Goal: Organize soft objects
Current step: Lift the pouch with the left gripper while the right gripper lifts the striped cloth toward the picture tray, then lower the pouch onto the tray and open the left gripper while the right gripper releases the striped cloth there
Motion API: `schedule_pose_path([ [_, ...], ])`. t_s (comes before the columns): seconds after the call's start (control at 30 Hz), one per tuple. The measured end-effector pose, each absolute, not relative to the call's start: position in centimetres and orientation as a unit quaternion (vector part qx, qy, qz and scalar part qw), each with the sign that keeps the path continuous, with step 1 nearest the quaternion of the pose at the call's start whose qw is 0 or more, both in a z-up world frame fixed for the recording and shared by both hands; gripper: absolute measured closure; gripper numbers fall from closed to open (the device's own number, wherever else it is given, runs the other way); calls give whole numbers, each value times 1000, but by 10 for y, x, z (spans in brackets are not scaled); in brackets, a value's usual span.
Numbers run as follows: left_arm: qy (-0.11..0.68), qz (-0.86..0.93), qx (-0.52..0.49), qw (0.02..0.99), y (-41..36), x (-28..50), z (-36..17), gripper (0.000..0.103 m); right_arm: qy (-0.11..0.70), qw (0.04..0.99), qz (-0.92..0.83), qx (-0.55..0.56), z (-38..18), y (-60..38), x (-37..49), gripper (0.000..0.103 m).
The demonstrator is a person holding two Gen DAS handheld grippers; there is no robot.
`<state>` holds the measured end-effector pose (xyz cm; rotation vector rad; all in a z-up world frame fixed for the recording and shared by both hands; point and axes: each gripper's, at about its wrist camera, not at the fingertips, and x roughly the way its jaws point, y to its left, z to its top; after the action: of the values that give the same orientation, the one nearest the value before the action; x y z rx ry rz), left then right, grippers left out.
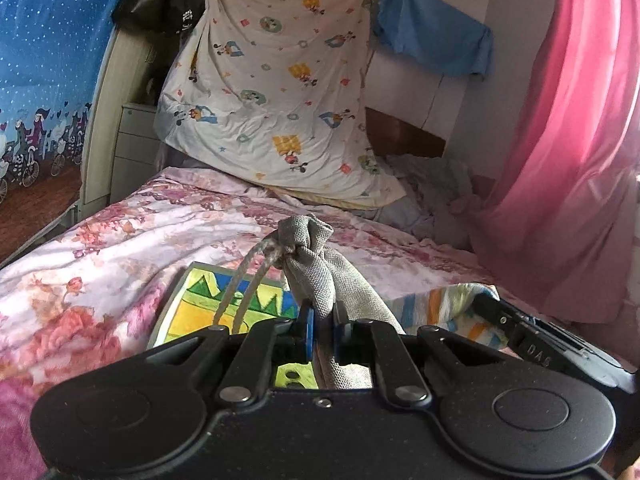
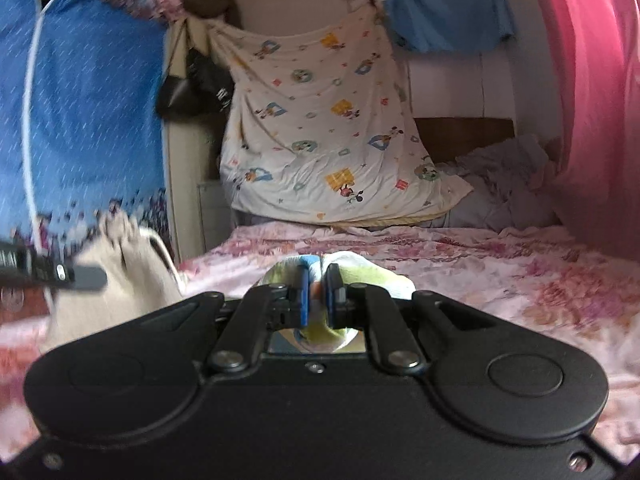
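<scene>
In the left wrist view my left gripper (image 1: 324, 320) is shut on a grey woven drawstring bag (image 1: 320, 264). The bag's tied neck and cords stick up beyond the fingers. Under it lies a flat yellow-and-green picture board (image 1: 200, 312). To the right, my right gripper (image 1: 520, 336) holds a pastel striped cloth (image 1: 444, 304). In the right wrist view my right gripper (image 2: 318, 292) is shut on that striped cloth (image 2: 368, 276), which bunches around the blue pads. At the blurred left edge, my left gripper (image 2: 60, 272) carries the bag (image 2: 116, 280).
A pink floral bedspread (image 1: 120, 248) covers the bed. A cartoon-print sheet (image 1: 272, 92) hangs at the head, with a blue cloth (image 1: 432, 36) beside it. A pink curtain (image 1: 568, 140) closes the right side. Crumpled grey bedding (image 2: 500, 188), black bags (image 1: 160, 0) and a drawer unit (image 1: 132, 148) stand behind.
</scene>
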<state>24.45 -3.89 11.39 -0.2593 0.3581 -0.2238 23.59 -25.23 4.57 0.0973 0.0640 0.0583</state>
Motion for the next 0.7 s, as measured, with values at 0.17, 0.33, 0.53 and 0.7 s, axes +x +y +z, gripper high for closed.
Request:
schedule_pose_path([
  [0.17,189,-94,-145,967,-37,297,98,94,45,993,31,104,28,-260,283,100],
  [0.33,207,-79,-165,961,-35,342,73,94,56,985,29,161,8,-267,313,100],
  [0.53,244,-73,-167,952,-41,382,35,94,85,980,32,176,-14,-257,335,100],
  [0.7,271,-58,-181,944,-44,400,13,94,123,973,30,193,-36,-256,362,100],
])
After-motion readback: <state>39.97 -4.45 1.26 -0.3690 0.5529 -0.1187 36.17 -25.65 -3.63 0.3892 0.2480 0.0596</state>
